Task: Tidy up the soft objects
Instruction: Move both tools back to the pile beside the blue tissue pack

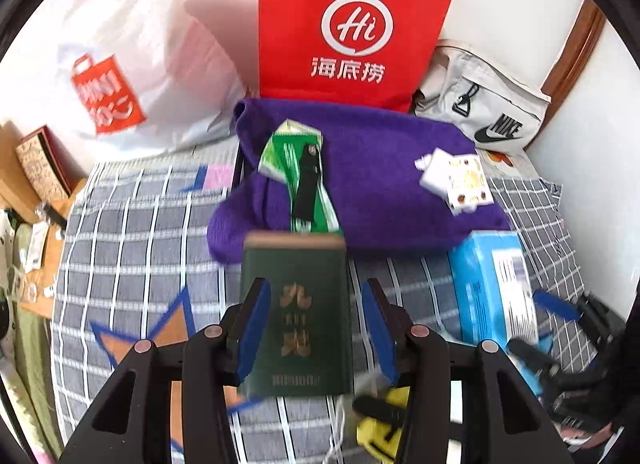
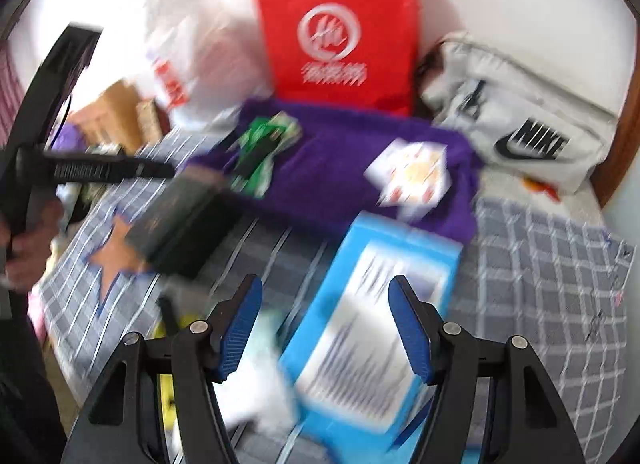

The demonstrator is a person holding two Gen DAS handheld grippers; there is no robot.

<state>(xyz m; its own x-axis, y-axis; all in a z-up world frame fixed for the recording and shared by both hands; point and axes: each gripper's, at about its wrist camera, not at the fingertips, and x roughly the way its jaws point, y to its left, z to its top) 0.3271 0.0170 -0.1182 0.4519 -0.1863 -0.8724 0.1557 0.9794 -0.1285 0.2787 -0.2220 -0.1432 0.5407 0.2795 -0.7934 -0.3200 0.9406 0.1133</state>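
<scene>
A folded purple towel (image 1: 380,184) lies on the checked bed sheet (image 1: 132,244), with a green packet (image 1: 296,160) and a small white packet (image 1: 456,176) on top. My left gripper (image 1: 316,288) is open above a dark green box (image 1: 296,316); the box shows between the jaws, and the right pad stands clear of it. My right gripper (image 2: 324,284) is open over a blue box (image 2: 372,324), and neither pad presses on it. The right wrist view is blurred. It shows the purple towel (image 2: 340,168), the dark green box (image 2: 184,232) and the left gripper (image 2: 120,172) held by a hand.
Against the wall stand a red bag (image 1: 348,24), a white shopping bag (image 1: 120,76) and a grey Nike bag (image 1: 488,112). A yellow and black object (image 1: 380,424) lies near the front. A wooden side table (image 1: 52,224) with clutter stands left of the bed.
</scene>
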